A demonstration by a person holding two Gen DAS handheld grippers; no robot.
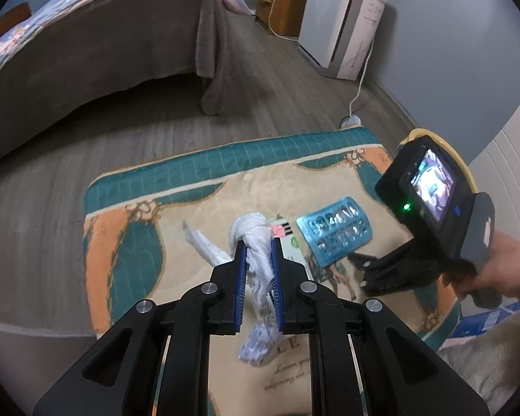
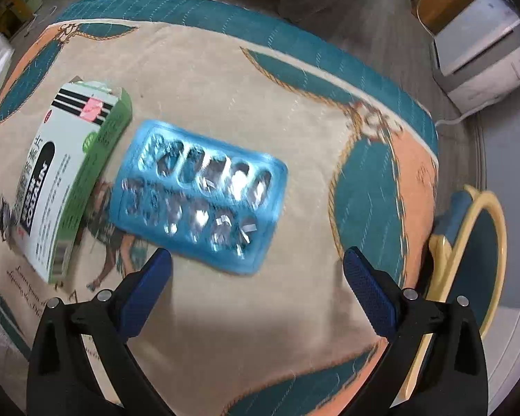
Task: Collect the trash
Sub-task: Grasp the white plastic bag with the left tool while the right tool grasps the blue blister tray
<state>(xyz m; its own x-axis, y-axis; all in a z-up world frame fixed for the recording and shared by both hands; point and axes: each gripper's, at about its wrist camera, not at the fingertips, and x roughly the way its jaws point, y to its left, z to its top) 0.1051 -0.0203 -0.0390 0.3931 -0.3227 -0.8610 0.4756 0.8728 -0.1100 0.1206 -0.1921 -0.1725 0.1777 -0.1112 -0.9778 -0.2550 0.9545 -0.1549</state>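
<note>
Rug (image 2: pixel 225 79): cream field, teal border with pale stitch lines, peach panels, gold rope scrolls, dark script lettering near edge. Blister pack (image 2: pixel 199 192): bright blue, silver foil pockets. Carton (image 2: pixel 57 187): white and green, black stripes, pink patch, black label with white letters. Crumpled paper (image 1: pixel 258 260): white, faint grey print. Fingers (image 2: pixel 371 298): black with blue pads. Floor (image 1: pixel 190 118): grey wood grain. Bed cover (image 1: pixel 104 45): brown-grey.

Both wrist cameras look steeply down along their fingers at a patterned rug (image 1: pixel 225 187), sharing the blue blister pack (image 2: pixel 197 190) and green box (image 2: pixel 69 180); the right sits closer.
</note>
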